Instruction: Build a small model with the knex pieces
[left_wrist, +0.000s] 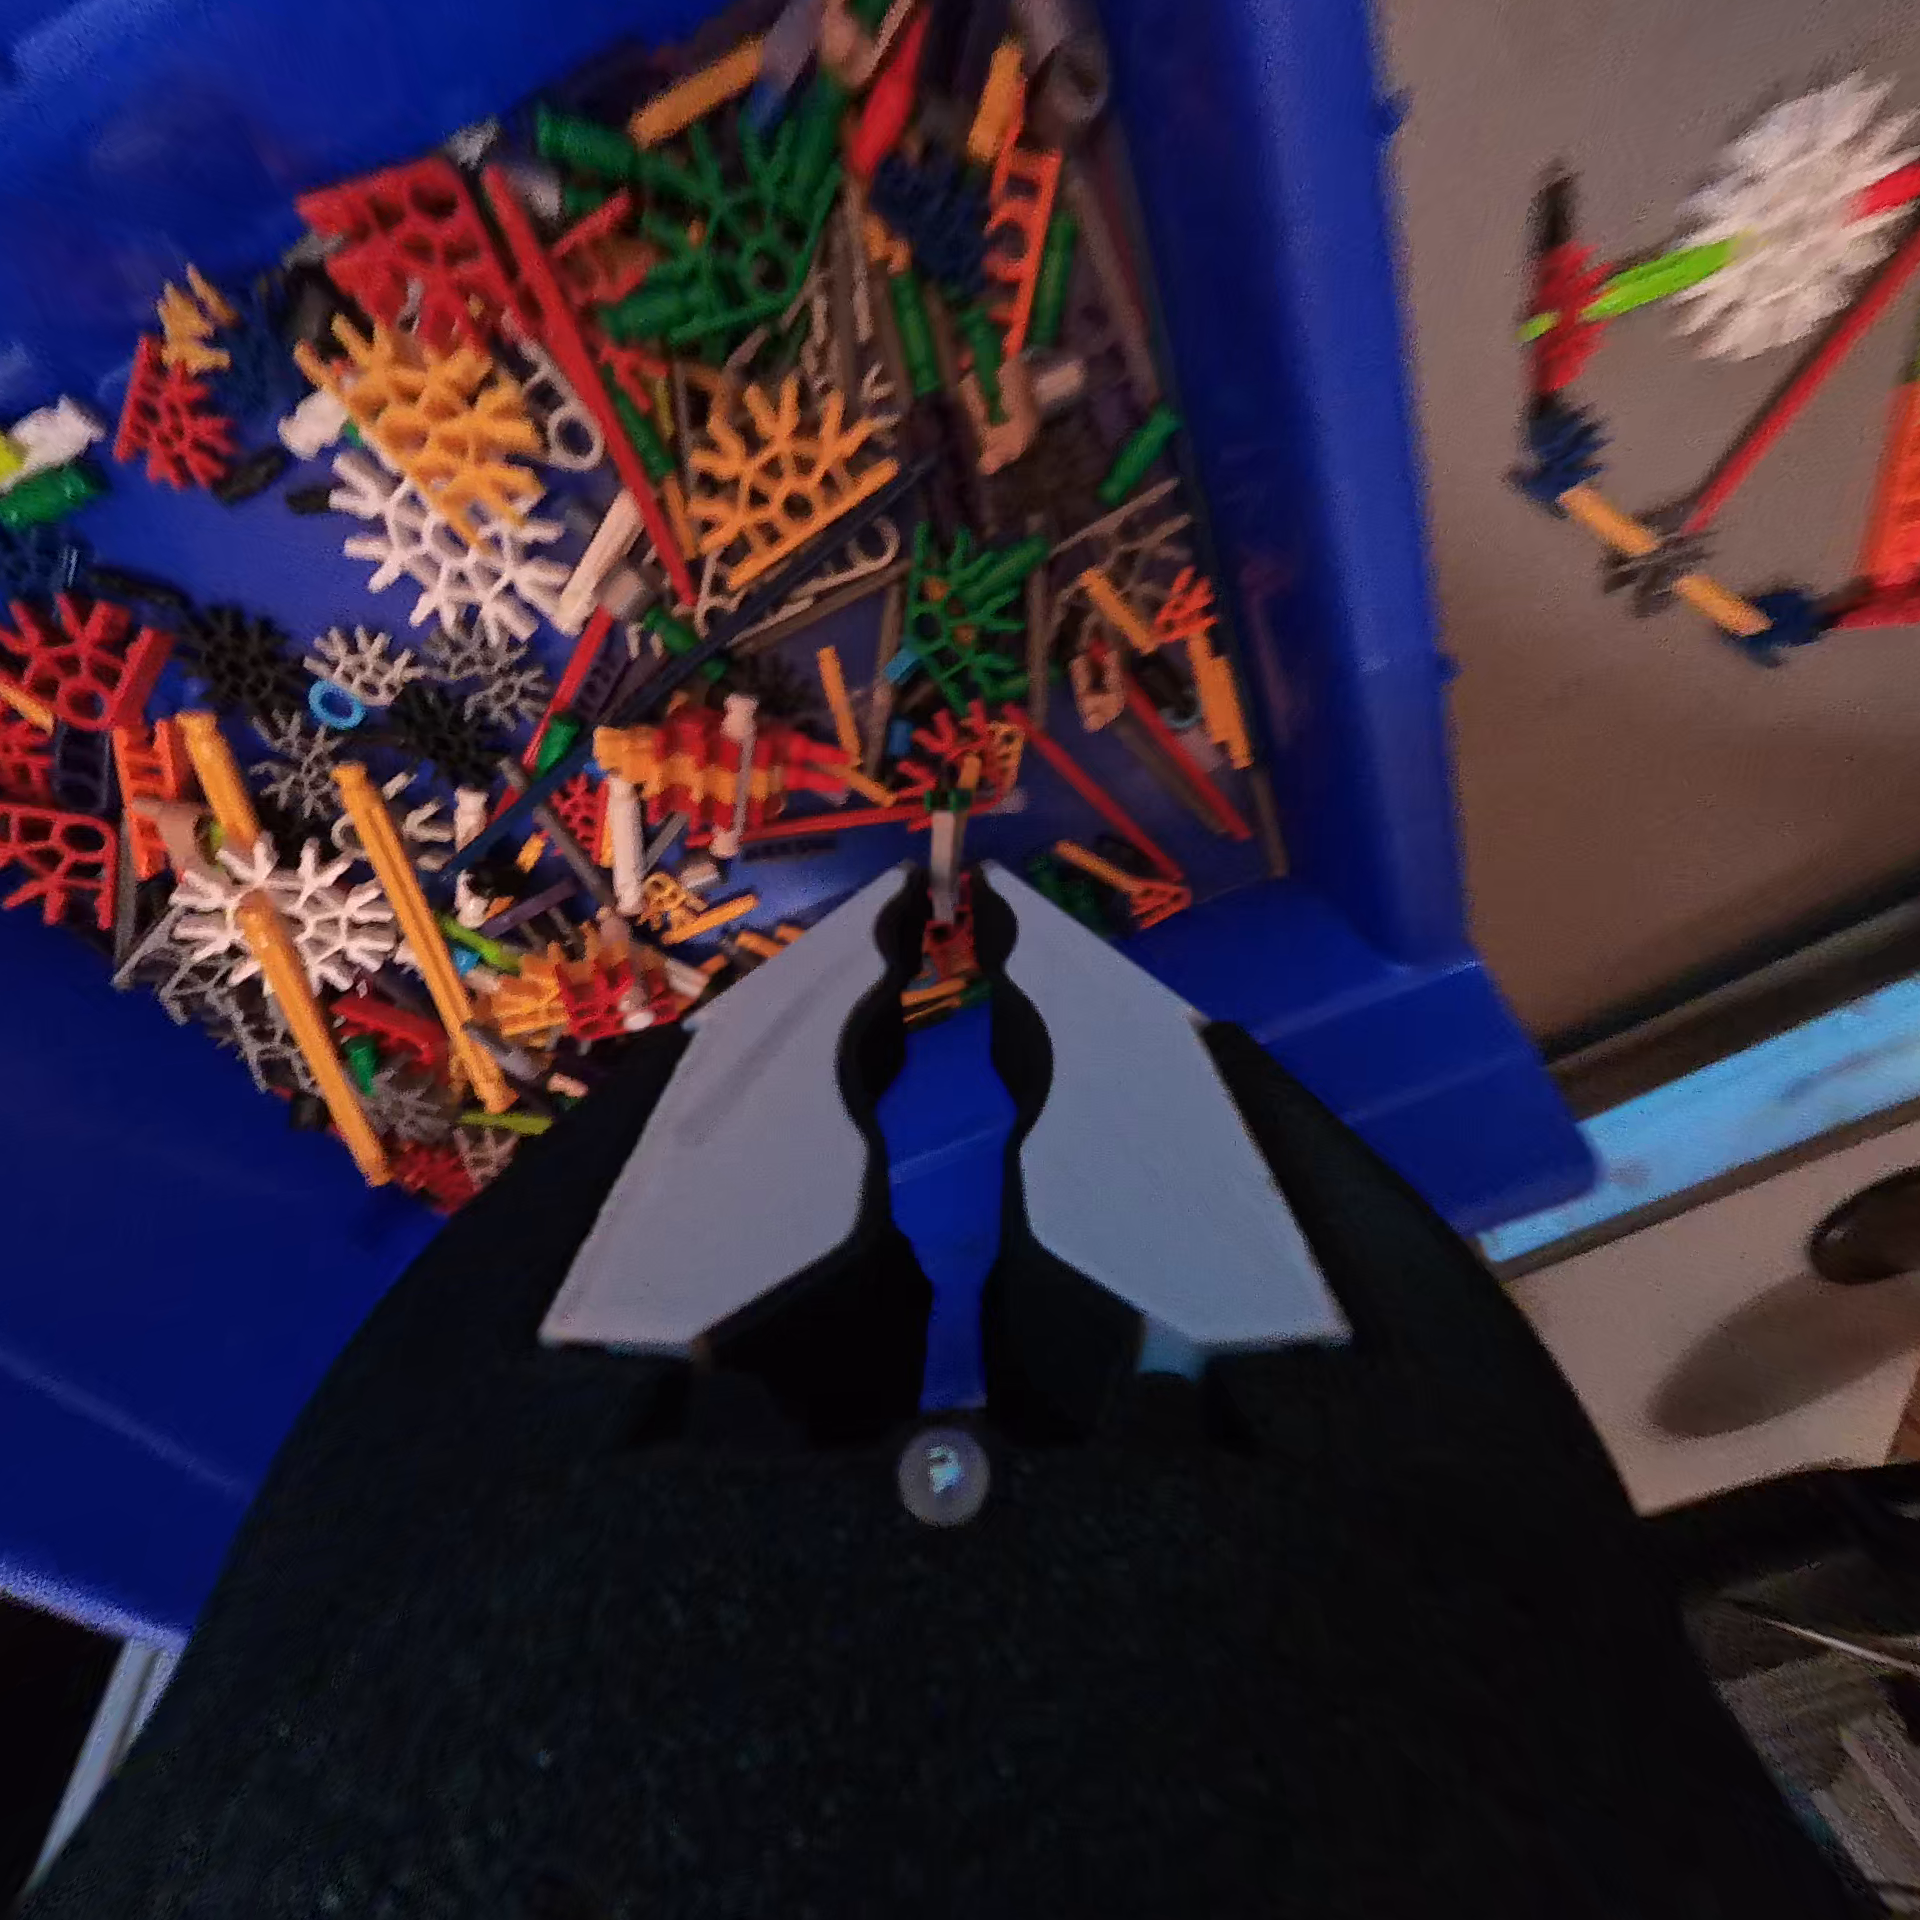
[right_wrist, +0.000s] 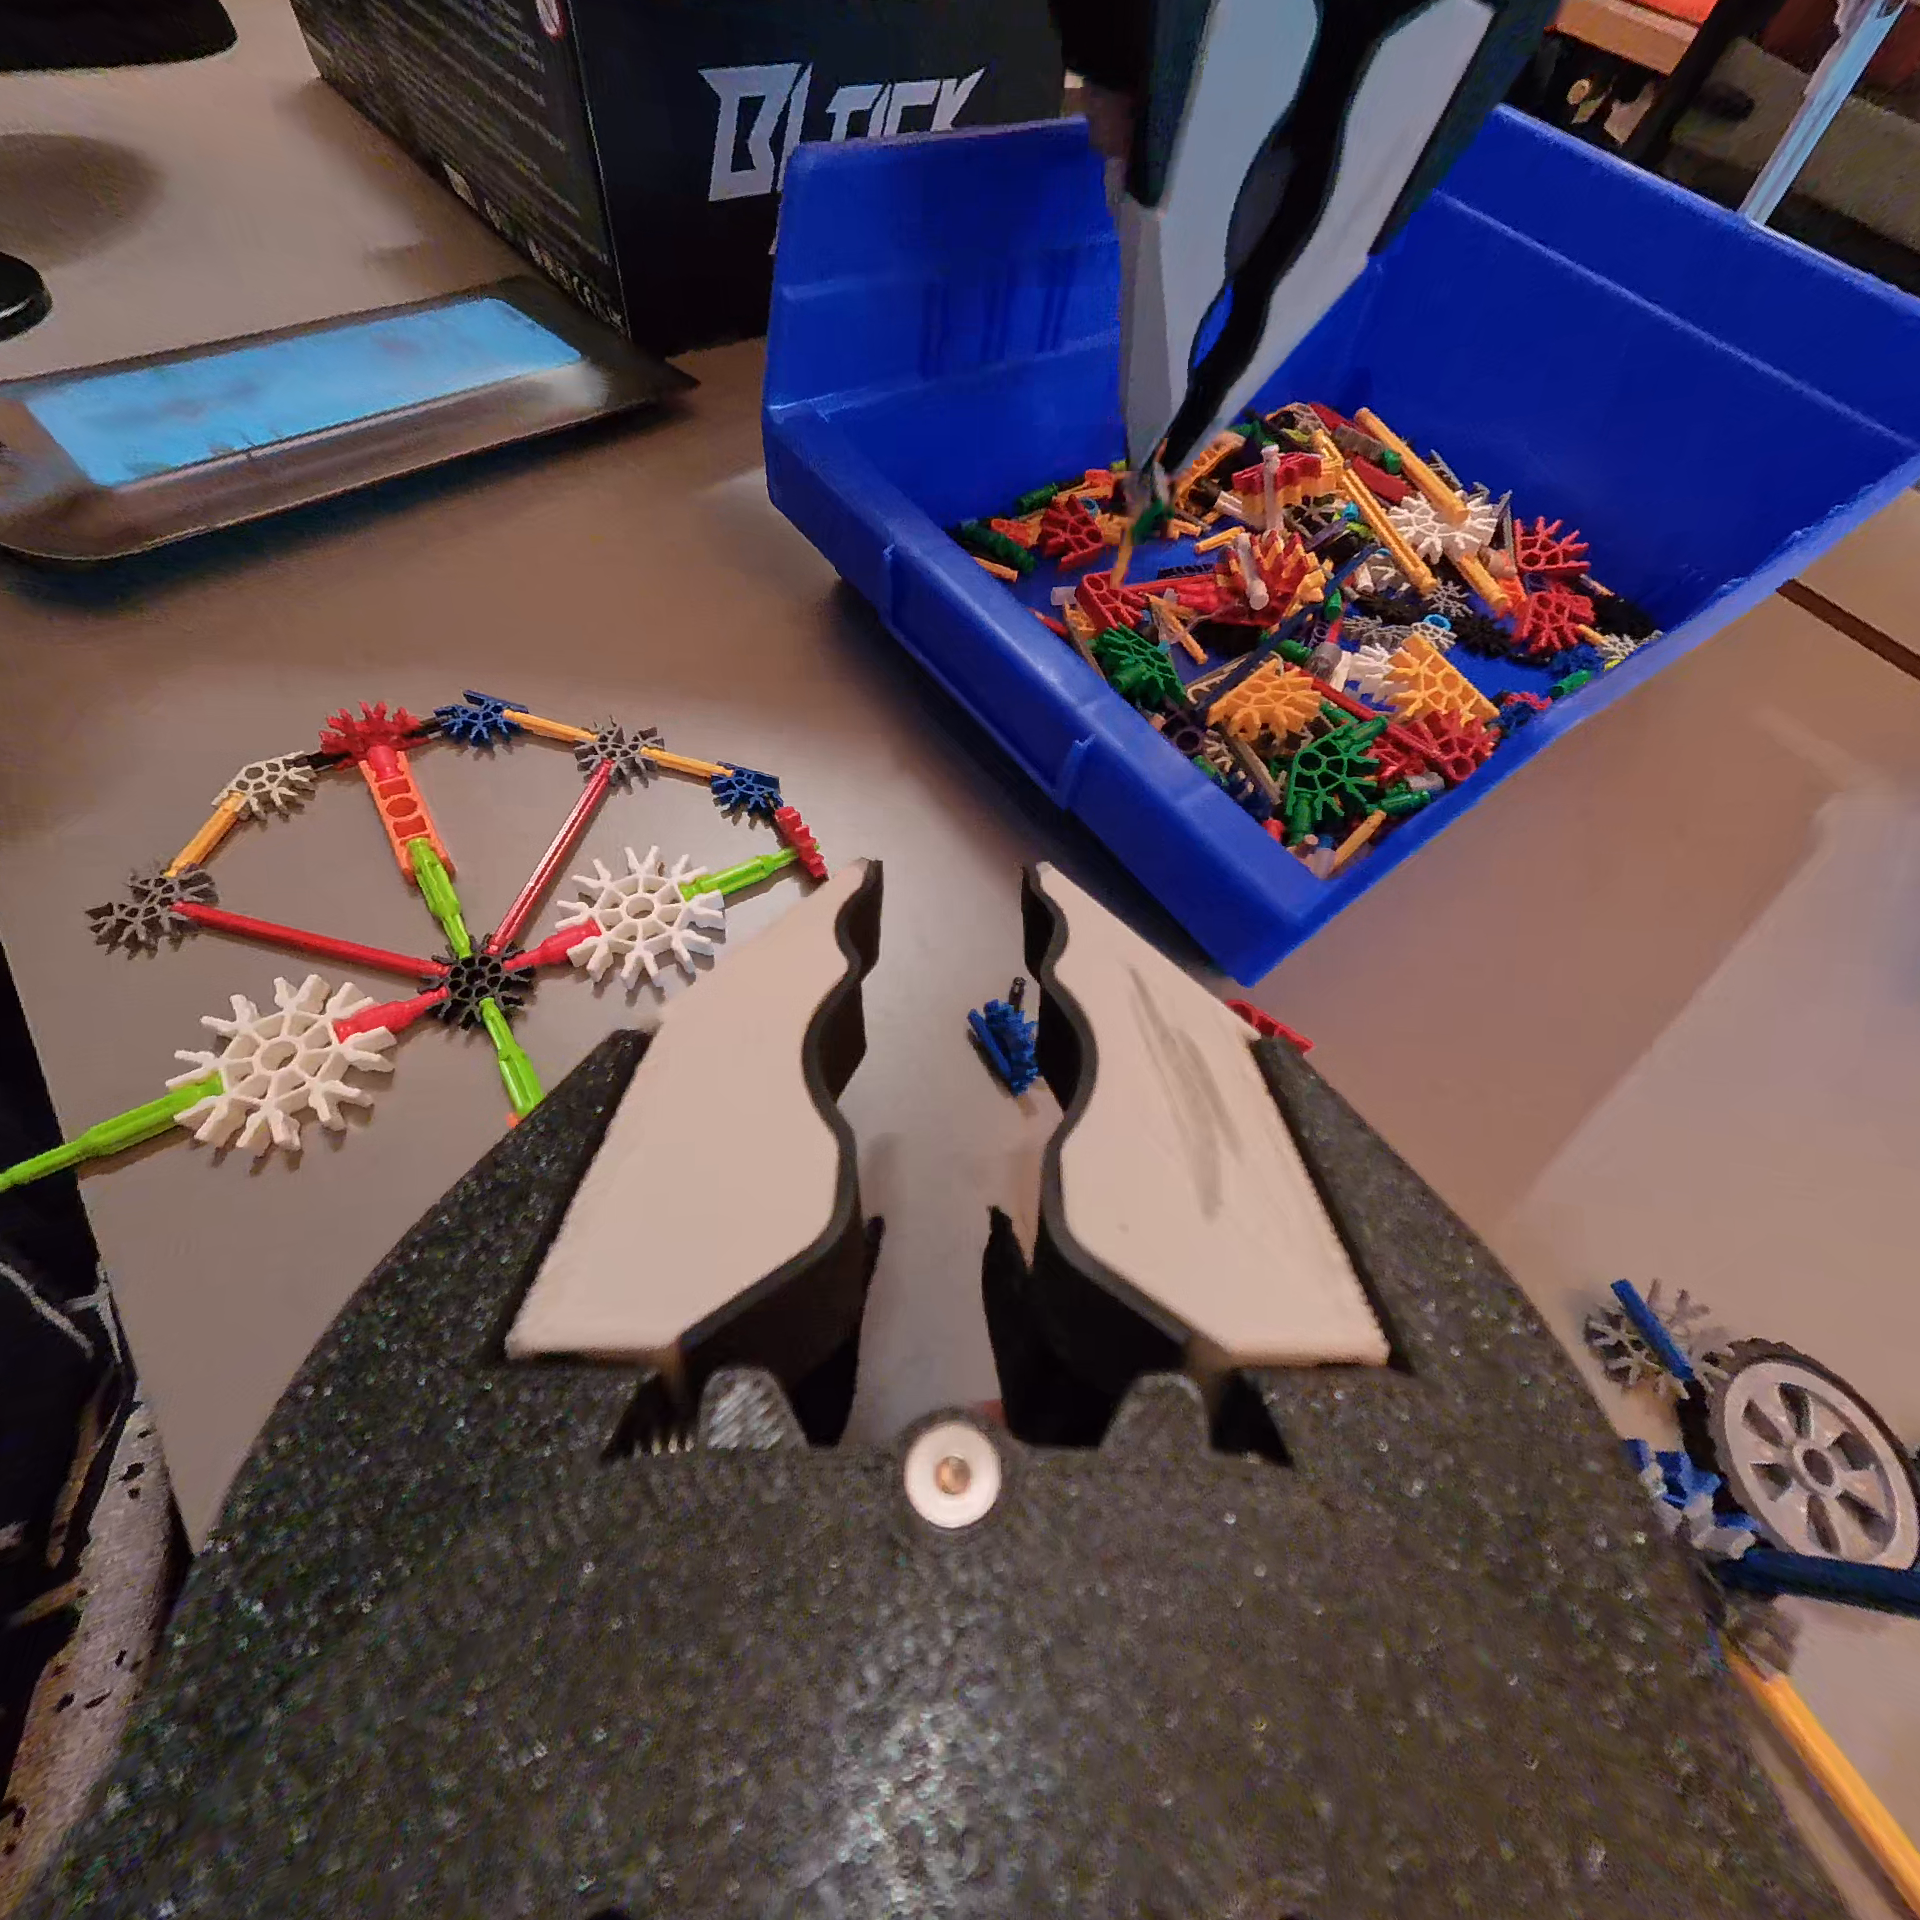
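My left gripper (left_wrist: 945, 878) reaches down into a blue bin (left_wrist: 1309, 520) full of several mixed plastic rods and spoked connectors. Its jaws are nearly together, pinching a small grey rod with a red-orange connector (left_wrist: 945, 935). It also shows in the right wrist view (right_wrist: 1148, 478), tips down among the pieces at the near-left end of the bin (right_wrist: 1143, 821). My right gripper (right_wrist: 951, 878) is open and empty, low over the table. A small blue connector (right_wrist: 1006, 1044) lies just inside its right finger. A flat wheel-shaped build of rods and connectors (right_wrist: 478, 977) lies to its left.
A black box (right_wrist: 644, 156) stands behind the bin. A flat dark device with a blue screen (right_wrist: 301, 405) lies at the back left. A grey wheel with a tyre on blue rods (right_wrist: 1813, 1455) sits at the right, with a red piece (right_wrist: 1268, 1023) half hidden by my right finger. There is about 15 centimetres between the tips of the two grippers.
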